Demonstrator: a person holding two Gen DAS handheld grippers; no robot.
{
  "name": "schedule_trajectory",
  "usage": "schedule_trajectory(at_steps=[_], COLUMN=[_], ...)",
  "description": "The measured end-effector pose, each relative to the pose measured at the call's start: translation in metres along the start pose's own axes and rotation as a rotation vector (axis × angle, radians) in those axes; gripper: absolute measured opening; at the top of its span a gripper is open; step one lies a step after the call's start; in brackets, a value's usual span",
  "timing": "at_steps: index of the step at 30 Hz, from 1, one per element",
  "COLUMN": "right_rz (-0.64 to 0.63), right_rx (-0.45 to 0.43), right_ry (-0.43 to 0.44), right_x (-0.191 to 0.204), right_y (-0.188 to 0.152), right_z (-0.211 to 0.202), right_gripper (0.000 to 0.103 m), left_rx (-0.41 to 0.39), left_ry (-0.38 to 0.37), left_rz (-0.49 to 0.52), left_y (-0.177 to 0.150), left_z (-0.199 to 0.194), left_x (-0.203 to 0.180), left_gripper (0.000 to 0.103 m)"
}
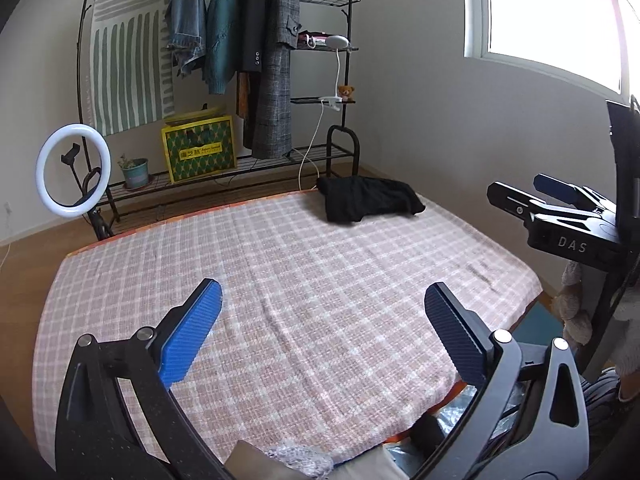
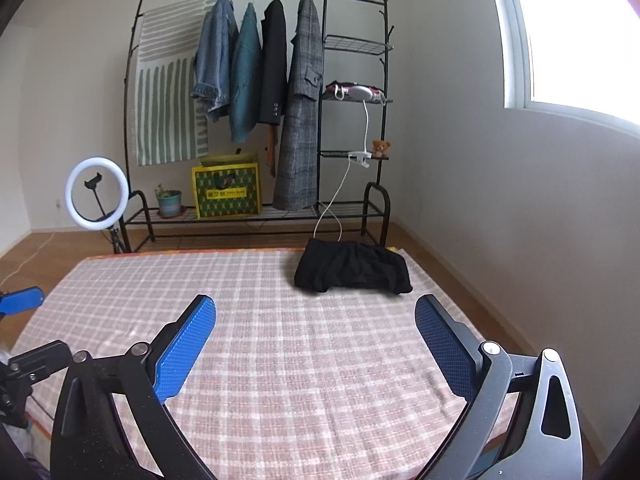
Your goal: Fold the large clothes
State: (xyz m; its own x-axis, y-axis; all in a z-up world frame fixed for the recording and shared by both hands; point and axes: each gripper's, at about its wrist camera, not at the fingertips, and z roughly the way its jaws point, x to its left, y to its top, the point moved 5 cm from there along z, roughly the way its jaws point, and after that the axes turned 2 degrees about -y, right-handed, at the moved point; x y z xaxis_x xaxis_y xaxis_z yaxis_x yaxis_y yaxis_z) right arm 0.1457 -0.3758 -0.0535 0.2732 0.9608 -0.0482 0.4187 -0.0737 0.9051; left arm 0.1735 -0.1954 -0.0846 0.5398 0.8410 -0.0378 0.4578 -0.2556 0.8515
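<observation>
Clearly the black garment [image 2: 352, 266] is soft and limp, lying bunched at the far right corner of the checked blanket [image 2: 280, 340]; an outer hem or corner looks the best hold. The left gripper [image 1: 322, 320] and right gripper [image 2: 314, 332] both hang spread wide, empty. Beyond stand a clothes rack [image 2: 260, 112] and ring light [image 2: 97, 189].

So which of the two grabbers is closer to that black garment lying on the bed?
The right gripper, by the look of it. The black garment lies just ahead of it, slightly right. The left gripper is farther back and to the left, both open.
</observation>
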Motion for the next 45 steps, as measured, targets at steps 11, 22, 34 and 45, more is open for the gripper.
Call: schedule_trajectory(at_steps=[11,22,34,45], right_rz=[0.022,0.037,0.038,0.036], right_rx=[0.035,0.054,0.054,0.060], right_ry=[-0.009,-0.028,-0.036,-0.035], right_x=[0.008,0.008,0.011,0.014], right_y=[-0.010,-0.012,-0.013,-0.015], right_z=[0.033,0.046,0.048,0.050], right_gripper=[0.100,0.100,0.100,0.100], left_rx=[0.074,0.089,0.071,0.062], left_ry=[0.037,0.035,0.040,0.040], left_rz=[0.053,0.020,0.001,-0.005], left_y=[-0.030,-0.032,-0.031,-0.030], left_z=[0.034,0.036,0.029,0.024], left_x=[0.010,0.015,0.017,0.019], left_gripper=[0.103,0.103,0.103,0.103])
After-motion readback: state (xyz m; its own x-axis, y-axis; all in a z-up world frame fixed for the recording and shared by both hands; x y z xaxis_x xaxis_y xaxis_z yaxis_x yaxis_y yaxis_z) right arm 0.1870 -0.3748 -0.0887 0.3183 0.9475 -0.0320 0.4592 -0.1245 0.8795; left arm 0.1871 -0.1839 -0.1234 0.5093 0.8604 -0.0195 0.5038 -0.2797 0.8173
